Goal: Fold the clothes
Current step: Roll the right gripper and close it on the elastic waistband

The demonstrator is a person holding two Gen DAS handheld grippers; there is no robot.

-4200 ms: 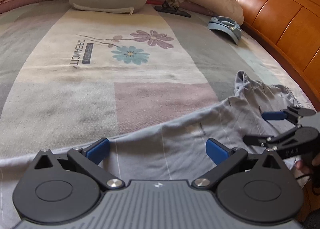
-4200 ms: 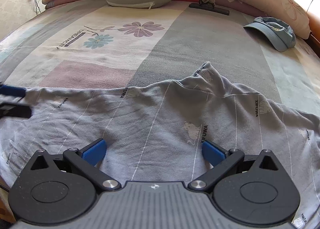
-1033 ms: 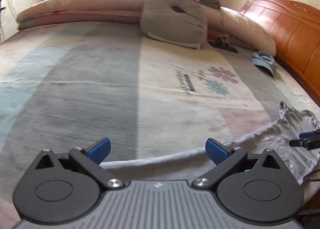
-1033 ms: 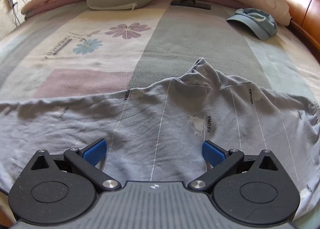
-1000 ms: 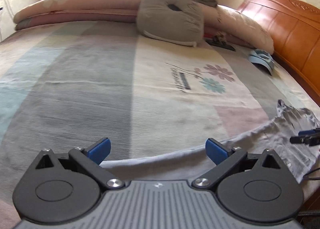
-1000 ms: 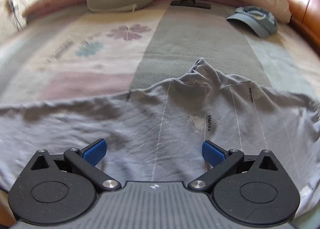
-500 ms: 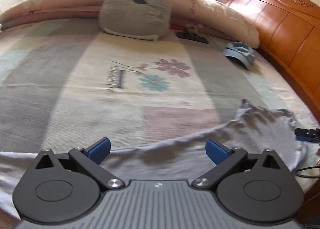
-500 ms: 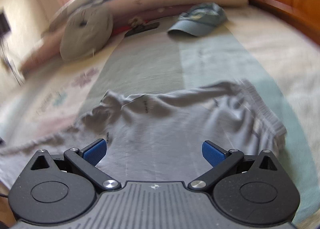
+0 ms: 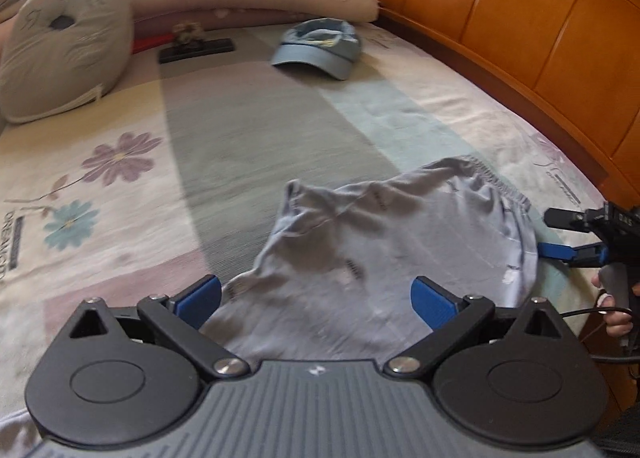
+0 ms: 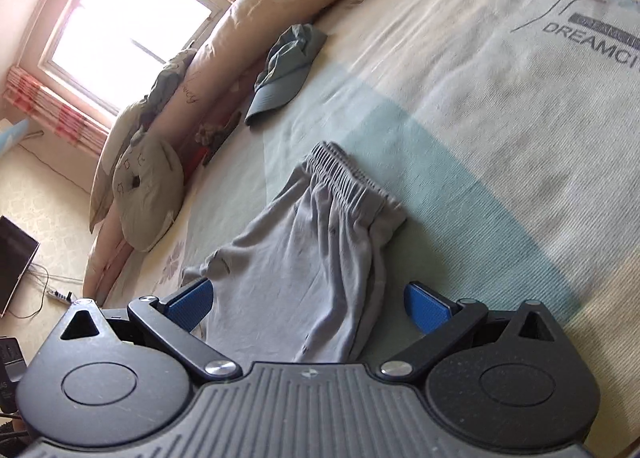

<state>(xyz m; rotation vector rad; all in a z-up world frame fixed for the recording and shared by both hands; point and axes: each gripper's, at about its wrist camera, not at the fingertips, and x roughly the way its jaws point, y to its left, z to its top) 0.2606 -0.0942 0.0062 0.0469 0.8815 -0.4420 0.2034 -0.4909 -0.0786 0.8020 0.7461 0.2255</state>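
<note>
My left gripper [image 9: 316,300] sits at the bottom centre of its view with both blue pads spread wide apart and nothing between them. The grey trousers [image 9: 384,242] lie on the bed [image 9: 248,146] directly ahead of it, in the lower middle of the frame, bunched and wrinkled, with the elastic waistband [image 9: 492,178] toward the right.

At the right edge of that view my right gripper [image 9: 560,234] shows side-on, its 2 fingers parted, the blue-padded one at the trousers' edge; contact cannot be confirmed. My right hand [image 9: 614,310] holds its handle below.

In the right wrist view the right gripper's pads [image 10: 188,306] also stand wide apart, empty. The trousers [image 10: 312,270] run from between them up to the centre of the frame, waistband [image 10: 348,174] farthest away.

A blue cap [image 9: 320,46] lies in the upper middle of the left view, well apart from the trousers. A grey cushion [image 9: 64,58] occupies the upper left. A wooden headboard [image 9: 520,18] fills the upper right.
</note>
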